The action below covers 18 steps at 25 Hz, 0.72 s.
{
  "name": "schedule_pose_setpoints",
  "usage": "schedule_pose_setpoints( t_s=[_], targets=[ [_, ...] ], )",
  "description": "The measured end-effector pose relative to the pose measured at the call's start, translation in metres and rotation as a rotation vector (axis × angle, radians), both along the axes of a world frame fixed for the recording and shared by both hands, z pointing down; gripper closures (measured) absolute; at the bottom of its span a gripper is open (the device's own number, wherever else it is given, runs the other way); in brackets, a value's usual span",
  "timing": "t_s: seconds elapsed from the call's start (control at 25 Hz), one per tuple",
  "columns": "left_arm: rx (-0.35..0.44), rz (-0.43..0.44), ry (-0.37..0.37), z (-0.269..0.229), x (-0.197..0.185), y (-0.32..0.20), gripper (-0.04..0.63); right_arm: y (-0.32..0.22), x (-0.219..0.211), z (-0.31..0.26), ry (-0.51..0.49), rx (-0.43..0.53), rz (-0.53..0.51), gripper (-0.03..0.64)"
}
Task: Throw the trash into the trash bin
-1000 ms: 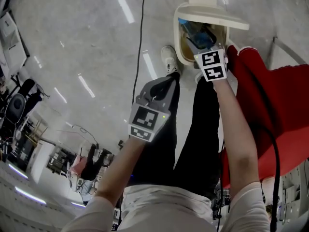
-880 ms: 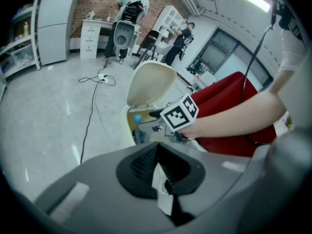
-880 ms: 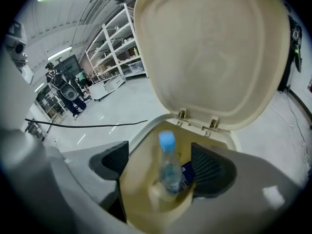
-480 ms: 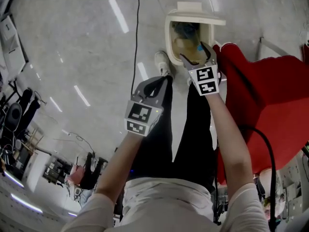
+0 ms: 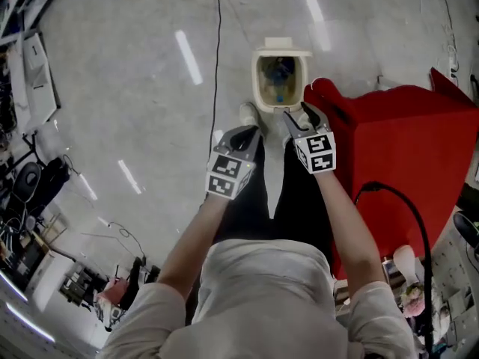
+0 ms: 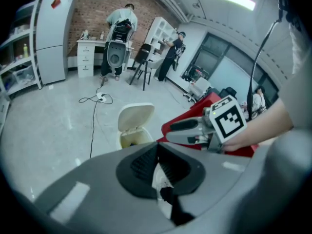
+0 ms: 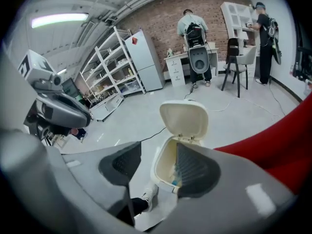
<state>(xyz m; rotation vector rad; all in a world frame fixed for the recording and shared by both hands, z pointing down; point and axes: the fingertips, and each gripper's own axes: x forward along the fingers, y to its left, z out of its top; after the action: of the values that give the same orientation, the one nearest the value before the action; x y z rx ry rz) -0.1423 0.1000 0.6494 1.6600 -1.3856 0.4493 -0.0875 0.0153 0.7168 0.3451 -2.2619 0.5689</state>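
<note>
The cream trash bin (image 5: 260, 88) stands on the floor with its lid (image 7: 184, 119) up; blue and pale trash (image 5: 281, 73) lies inside, also seen as trash (image 7: 174, 180) in the right gripper view. My right gripper (image 5: 299, 118) hangs above and short of the bin, open; its jaws have just been closing with nothing between them. The bin shows through the gap of that right gripper (image 7: 158, 167). My left gripper (image 5: 245, 134) is to the left, over the person's leg. The pads of the left gripper (image 6: 156, 152) meet, with nothing in them.
A big red seat (image 5: 404, 148) stands right of the bin. The person's black-trousered legs and a white shoe (image 5: 248, 114) are just before the bin. A black cable (image 5: 217, 43) runs across the floor on the left. Farther off stand people, shelves (image 7: 109, 74) and a fridge (image 6: 52, 38).
Both grippers have risen and drawn back from the bin, which now looks smaller and farther. The right gripper has left the bin's mouth, and its jaws stand narrower.
</note>
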Motion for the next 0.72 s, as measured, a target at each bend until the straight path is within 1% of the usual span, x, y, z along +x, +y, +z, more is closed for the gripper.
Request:
schedule_pose_setpoints(
  t_s=[0.12, 0.36, 0.44, 0.6, 0.72],
  targets=[
    [0.031, 0.019, -0.025, -0.021, -0.001, -0.011, 0.591, -0.008, 0.003, -0.035, -0.022, 0.011, 0.005, 0.428],
    [0.038, 0.064, -0.047, -0.058, 0.013, -0.011, 0.591, -0.005, 0.027, -0.087, -0.032, 0.038, -0.023, 0.457],
    [0.04, 0.075, -0.051, -0.074, 0.014, -0.011, 0.591, -0.005, 0.034, -0.105, -0.034, 0.044, -0.023, 0.48],
    [0.06, 0.103, -0.072, -0.111, 0.012, -0.01, 0.591, -0.003, 0.044, -0.145, -0.045, 0.043, -0.029, 0.496],
    [0.071, 0.112, -0.077, -0.133, 0.013, -0.002, 0.591, 0.006, 0.054, -0.172, -0.057, 0.043, -0.031, 0.535]
  ],
)
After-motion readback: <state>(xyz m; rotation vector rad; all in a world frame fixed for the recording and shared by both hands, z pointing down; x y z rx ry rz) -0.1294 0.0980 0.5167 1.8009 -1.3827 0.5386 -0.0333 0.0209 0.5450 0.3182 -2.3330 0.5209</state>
